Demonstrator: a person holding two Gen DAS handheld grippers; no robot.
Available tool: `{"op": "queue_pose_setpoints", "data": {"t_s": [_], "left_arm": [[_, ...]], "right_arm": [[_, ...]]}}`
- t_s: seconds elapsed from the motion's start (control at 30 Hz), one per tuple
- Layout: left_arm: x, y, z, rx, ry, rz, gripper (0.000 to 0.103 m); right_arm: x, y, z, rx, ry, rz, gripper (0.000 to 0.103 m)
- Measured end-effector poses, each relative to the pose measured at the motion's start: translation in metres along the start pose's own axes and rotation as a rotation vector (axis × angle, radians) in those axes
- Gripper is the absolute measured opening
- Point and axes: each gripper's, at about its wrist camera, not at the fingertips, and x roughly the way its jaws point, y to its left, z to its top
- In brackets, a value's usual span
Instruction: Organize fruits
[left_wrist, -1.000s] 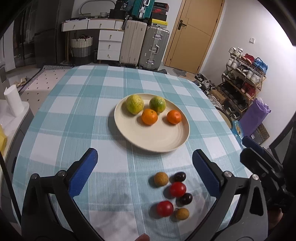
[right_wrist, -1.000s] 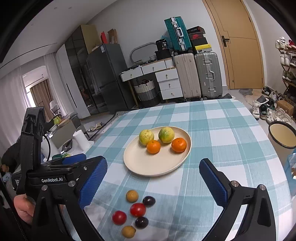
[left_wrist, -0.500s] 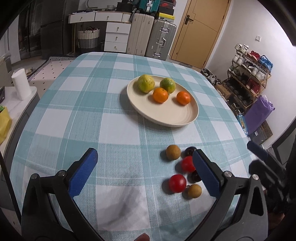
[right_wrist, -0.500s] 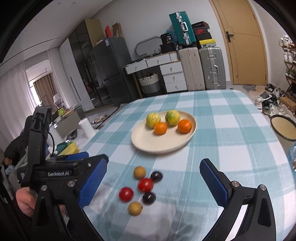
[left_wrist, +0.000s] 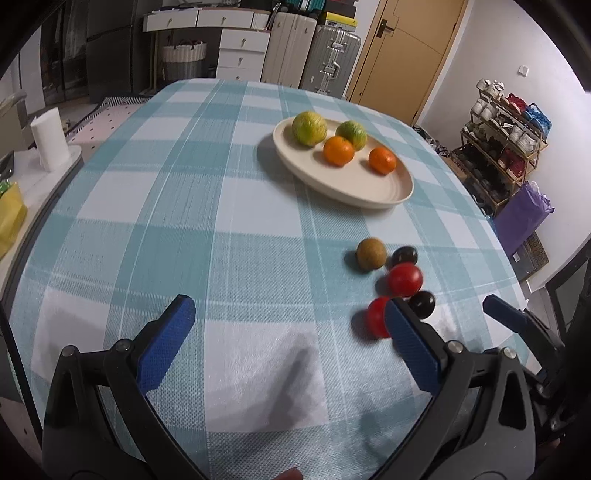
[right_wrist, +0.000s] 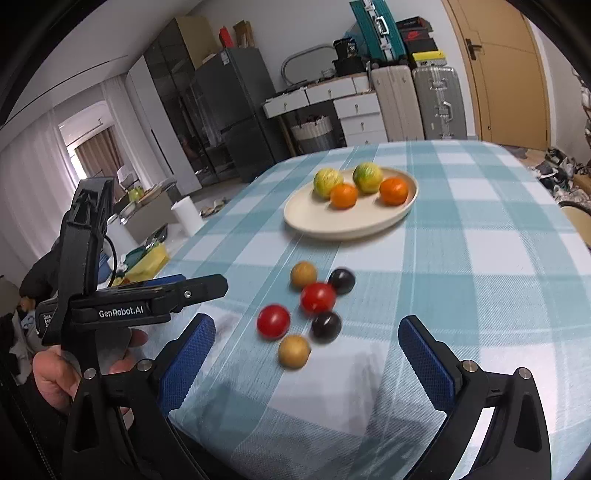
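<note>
white walls, wooden door (left_wrist: 402, 48), 2 suitcases (right_wrist: 417, 101), dark fridge (right_wrist: 236, 110), shoe rack (left_wrist: 506, 129)

frame: black plastic, silver screws, on the right gripper (right_wrist: 306, 360)
pads: blue, textured (right_wrist: 186, 363)
marking: white "GenRobot.AI" on the left gripper (right_wrist: 192, 286)
cable: black

A wide stretch of bare tablecloth (left_wrist: 155, 206) is left open on the left half of the table. Between the plate (right_wrist: 332, 221) and the cluster of small fruits (right_wrist: 314, 306) a clear gap is kept. The near half of the plate is unoccupied. The small fruits are packed closely, several touching.
</note>
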Motion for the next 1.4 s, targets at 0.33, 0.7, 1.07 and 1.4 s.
{"op": "queue_pose_setpoints", "data": {"t_s": [0.33,0.7,1.07,1.4], "left_arm": [[0.01,0.009,-0.01,-0.012,0.028,0.004,0.102],[0.014,0.007,-0.009,-0.006,0.045,-0.01,0.102],[0.019,-0.003,-0.003,0.007,0.061,-0.045,0.102],[0.03,-0.029,-0.002,0.074,0.09,-0.066,0.102]], "right_arm": [[0.022,0.004,-0.012,-0.001,0.067,0.02,0.082],[0.038,0.009,-0.016,-0.02,0.116,0.023,0.048],[0.039,0.001,-0.017,-0.013,0.088,0.037,0.024],[0.016,-0.018,-0.022,0.005,0.047,0.025,0.024]]}}
